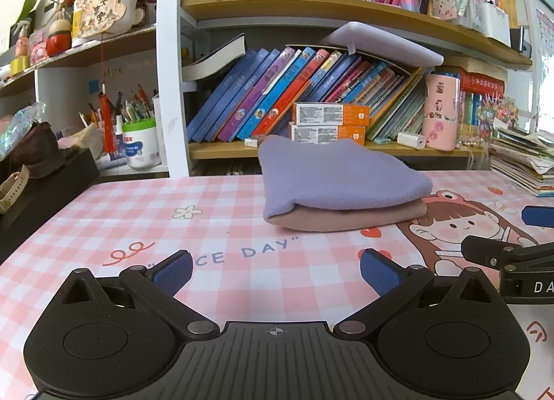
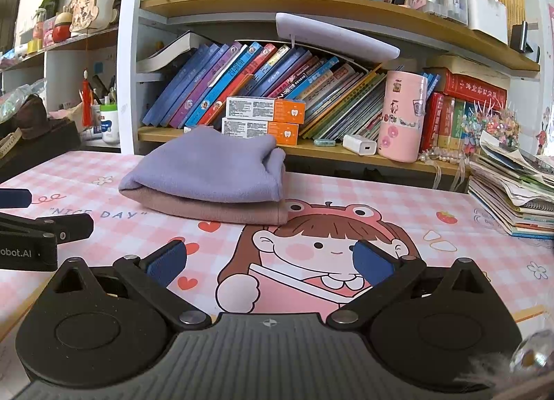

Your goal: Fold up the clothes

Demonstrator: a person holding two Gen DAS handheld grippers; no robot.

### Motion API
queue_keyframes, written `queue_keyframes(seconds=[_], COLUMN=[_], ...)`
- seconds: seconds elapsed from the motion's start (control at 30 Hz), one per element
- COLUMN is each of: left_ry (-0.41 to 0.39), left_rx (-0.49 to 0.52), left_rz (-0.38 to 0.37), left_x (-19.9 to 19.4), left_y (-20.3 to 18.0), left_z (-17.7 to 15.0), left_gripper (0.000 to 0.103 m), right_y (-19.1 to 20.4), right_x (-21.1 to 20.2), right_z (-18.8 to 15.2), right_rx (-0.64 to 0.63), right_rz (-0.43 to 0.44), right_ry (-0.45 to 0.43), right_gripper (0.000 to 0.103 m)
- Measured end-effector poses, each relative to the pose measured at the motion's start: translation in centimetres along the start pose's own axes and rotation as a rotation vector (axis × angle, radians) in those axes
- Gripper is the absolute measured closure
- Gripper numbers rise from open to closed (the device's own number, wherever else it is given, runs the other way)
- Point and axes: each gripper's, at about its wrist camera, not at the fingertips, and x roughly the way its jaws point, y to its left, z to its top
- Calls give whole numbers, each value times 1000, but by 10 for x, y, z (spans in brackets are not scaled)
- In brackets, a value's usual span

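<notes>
Bookshelves (image 1: pixel 311 8) stand behind our pink checked worktop (image 1: pixel 138 213). We see the purple garment (image 1: pixel 332 175) folded on the pink garment (image 1: pixel 346 220), well ahead. Our left gripper (image 1: pixel 275 270) and right gripper (image 2: pixel 270 261) gape wide, holding nothing. We think folding looks finished; next, find more clothes.

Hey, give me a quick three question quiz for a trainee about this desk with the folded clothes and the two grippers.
1. True or false: the purple garment lies on top of the pink garment.
2. What do the left gripper and right gripper hold? A) the purple garment B) the pink garment C) nothing
3. Fill in: the stack sits on a checked desk mat printed with "NICE ___".

Key
1. True; both are folded and stacked.
2. C; both sets of jaws stand open, short of the stack.
3. DAY
</notes>
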Motion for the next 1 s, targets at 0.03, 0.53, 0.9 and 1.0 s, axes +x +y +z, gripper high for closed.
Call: queue_keyframes(seconds=[0.03, 0.53, 0.9, 1.0], left_ry=[2, 14, 11, 11], left_rx=[-1, 2, 6, 6], left_rz=[0, 0, 2, 1], left_x=[0, 2, 2, 2], left_y=[0, 1, 2, 1], left_z=[0, 1, 1, 1], left_gripper=[0, 0, 0, 0], right_y=[0, -1, -1, -1], right_x=[0, 3, 4, 3], right_z=[0, 0, 1, 1], right_rx=[0, 6, 8, 9], right_rz=[0, 4, 4, 4], right_ry=[0, 18, 18, 17], right_gripper=[0, 0, 0, 0])
